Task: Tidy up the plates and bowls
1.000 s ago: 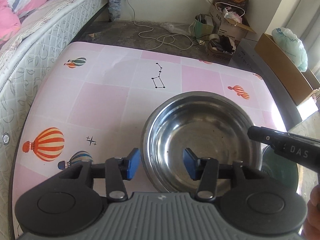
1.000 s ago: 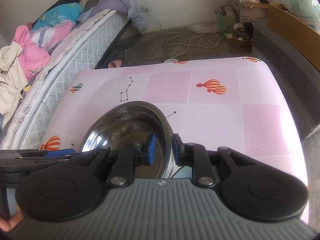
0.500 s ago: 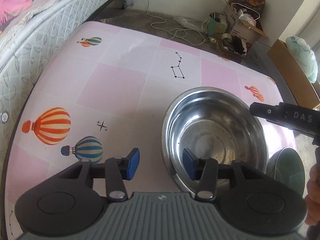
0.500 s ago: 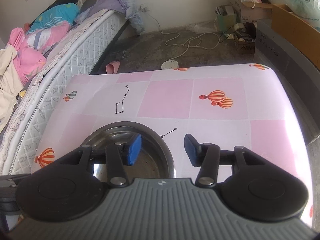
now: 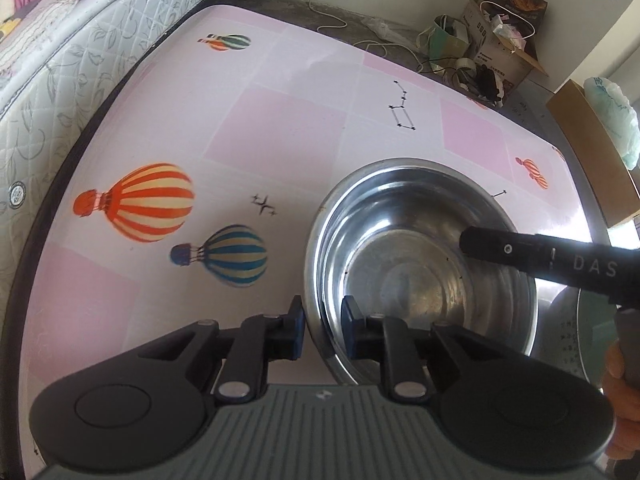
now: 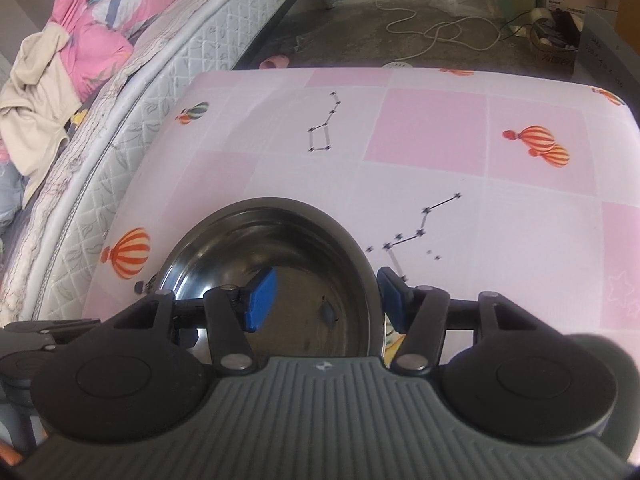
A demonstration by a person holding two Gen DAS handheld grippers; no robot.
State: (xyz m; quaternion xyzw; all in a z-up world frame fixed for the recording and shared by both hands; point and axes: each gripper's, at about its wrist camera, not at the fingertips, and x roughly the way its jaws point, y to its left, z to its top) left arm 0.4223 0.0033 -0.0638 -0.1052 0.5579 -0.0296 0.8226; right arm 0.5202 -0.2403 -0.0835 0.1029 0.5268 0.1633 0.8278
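**Left wrist view: jaws close on the steel bowl's rim while the right jaws part**

Left wrist view, nearest the lens: the left gripper (image 5: 322,330), black-armed with blue pads, straddles the near rim of the round, shiny stainless-steel bowl (image 5: 416,256). One pad sits outside the wall and the other inside, and the jaws are closing, narrowed to a slim gap around the rim; whether the pads press the metal yet cannot be told for sure, though they look to be on it. The bowl rests on the pink-and-white checked tablecloth with printed hot-air balloons (image 5: 280,128). Over its right side reaches the black body of the right gripper (image 5: 540,254). Low at the right edge lies part of a round greenish dish (image 5: 568,320), partly hidden behind the bowl, with part of a hand (image 5: 618,376) beside it.

In the right wrist view, the right gripper (image 6: 326,296) has its jaws opening, the bowl's right rim (image 6: 280,248) between them: one blue pad hangs inside the bowl, the other outside, both clear of the metal.

Farther off, a quilted white mattress (image 6: 168,64) runs along the table's left edge with pink and cream bedding (image 6: 80,48) on top. On the grey floor beyond lie a white cable (image 6: 440,36) and open cardboard boxes (image 5: 500,36).
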